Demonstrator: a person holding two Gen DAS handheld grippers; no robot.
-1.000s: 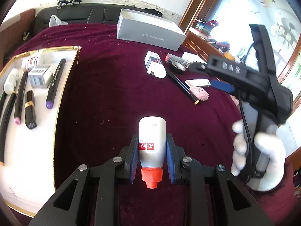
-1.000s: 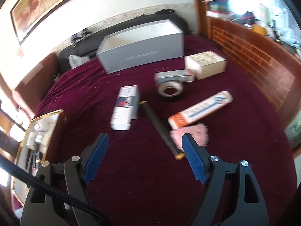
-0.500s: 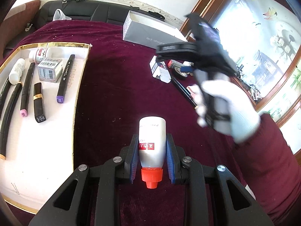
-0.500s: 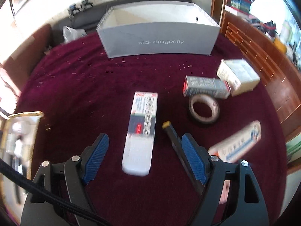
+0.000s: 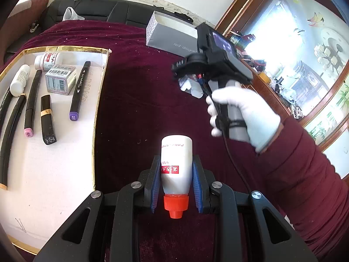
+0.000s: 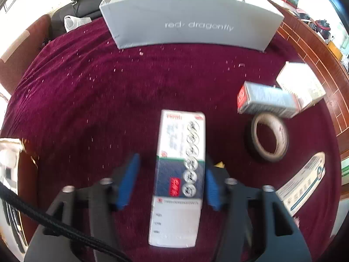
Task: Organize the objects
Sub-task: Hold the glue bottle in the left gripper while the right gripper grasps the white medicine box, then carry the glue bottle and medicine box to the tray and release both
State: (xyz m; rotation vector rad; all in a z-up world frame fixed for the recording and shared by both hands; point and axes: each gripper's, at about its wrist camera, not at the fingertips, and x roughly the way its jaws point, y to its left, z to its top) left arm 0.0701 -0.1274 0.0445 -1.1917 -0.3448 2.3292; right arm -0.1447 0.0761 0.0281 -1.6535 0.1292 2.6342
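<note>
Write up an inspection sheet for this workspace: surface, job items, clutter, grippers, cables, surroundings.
Surface: dark red velvet cloth, flecked with pale crumbs.
Job's things: white squeeze bottle with orange cap; long white-and-navy carton; gold-rimmed white tray holding markers, a lipstick, small bottles and a small box.
Clutter: roll of tape, grey-and-red carton, white box, long white-and-orange carton.
Grippers: left gripper shut on the bottle; right gripper open, jaws either side of the long carton.
Cables: black cord trailing from the right handle.
Surroundings: grey shoebox, black sofa, wooden cabinet.
</note>
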